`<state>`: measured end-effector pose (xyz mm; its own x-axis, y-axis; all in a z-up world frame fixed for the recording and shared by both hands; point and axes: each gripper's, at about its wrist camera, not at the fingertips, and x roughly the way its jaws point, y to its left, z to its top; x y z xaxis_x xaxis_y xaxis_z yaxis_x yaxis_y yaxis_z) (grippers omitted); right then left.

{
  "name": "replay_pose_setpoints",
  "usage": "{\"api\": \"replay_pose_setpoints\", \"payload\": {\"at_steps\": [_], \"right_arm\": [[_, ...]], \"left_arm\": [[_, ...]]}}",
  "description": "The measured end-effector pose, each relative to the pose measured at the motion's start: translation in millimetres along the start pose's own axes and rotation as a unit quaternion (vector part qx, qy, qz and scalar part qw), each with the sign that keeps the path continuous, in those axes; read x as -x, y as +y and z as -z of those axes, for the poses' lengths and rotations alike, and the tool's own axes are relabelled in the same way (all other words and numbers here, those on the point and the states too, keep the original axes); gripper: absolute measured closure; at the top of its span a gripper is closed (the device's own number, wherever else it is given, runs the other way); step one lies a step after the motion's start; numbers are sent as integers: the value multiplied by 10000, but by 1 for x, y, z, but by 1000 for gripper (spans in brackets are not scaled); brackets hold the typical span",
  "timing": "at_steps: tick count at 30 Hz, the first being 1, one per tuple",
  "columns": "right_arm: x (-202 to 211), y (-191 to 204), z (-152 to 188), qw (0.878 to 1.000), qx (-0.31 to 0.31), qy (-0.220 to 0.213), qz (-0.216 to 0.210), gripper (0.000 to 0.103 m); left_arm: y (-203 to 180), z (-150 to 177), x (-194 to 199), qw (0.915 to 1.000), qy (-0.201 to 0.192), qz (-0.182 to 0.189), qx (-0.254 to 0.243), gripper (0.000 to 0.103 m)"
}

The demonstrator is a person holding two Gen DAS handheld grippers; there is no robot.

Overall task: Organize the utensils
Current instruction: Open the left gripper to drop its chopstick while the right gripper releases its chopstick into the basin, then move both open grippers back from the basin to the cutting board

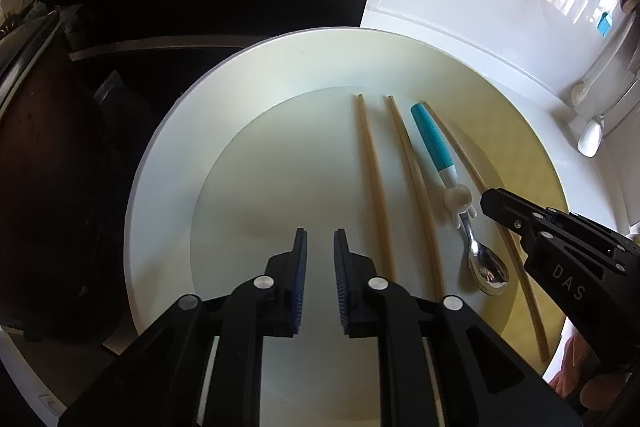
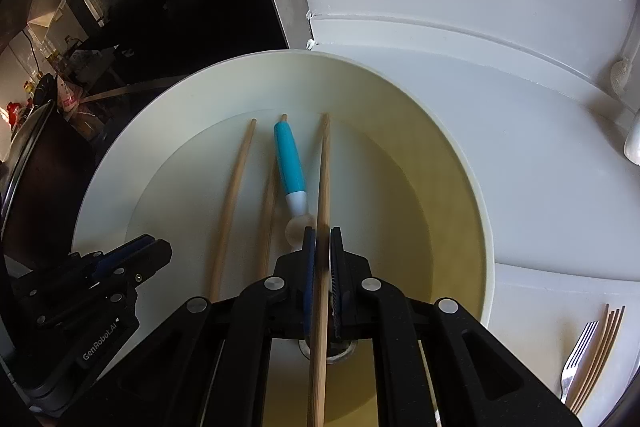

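While I hold both tools over it, the round cream plate (image 1: 168, 163) carries three slender wooden chopsticks and one spoon (image 1: 452, 187) with a glossy teal plastic handle, a small white figurine at its neck and a polished steel bowl. My right gripper (image 2: 322, 255) is clenched on the rightmost chopstick (image 2: 325, 163), which runs straight between the ribbed blue pads (image 2: 309, 267). My left gripper (image 1: 320, 259) hangs released above bare plate, a clear gap between its fingers, touching nothing. Off the plate on the white counter (image 2: 540, 155) lie a steel fork (image 2: 576, 359) and a bundle of chopsticks (image 2: 600, 351) (side by side, far right).
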<state>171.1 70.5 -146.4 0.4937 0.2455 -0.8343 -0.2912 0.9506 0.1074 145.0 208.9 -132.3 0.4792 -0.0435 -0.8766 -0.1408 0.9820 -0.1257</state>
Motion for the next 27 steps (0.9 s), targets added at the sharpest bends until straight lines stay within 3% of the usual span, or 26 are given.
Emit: {"api": "replay_pose_setpoints", "payload": {"at_steps": [3, 4, 6, 8, 16, 22, 27], "right_arm": [[5, -2, -1, 9999, -25, -100, 48, 69], [7, -2, -1, 9999, -17, -130, 49, 69], [11, -3, -1, 9998, -2, -160, 88, 69], [14, -5, -1, 9998, -26, -192, 101, 69], [41, -7, 7, 9991, -145, -397, -4, 69], [82, -13, 18, 9961, -369, -795, -55, 60], [116, -29, 44, 9907, -731, -1138, 160, 54]], "left_arm": [[3, 1, 2, 10000, -23, -11, 57, 68], [3, 1, 4, 10000, -62, -19, 61, 65], [3, 2, 8, 9999, -135, -75, 48, 48], [4, 2, 14, 9997, -222, -95, 46, 41], [8, 1, 33, 9996, -284, -82, 47, 28], [4, 2, 58, 9989, -455, 36, -111, 17], [-15, 7, 80, 9964, -682, 209, -459, 9]]}}
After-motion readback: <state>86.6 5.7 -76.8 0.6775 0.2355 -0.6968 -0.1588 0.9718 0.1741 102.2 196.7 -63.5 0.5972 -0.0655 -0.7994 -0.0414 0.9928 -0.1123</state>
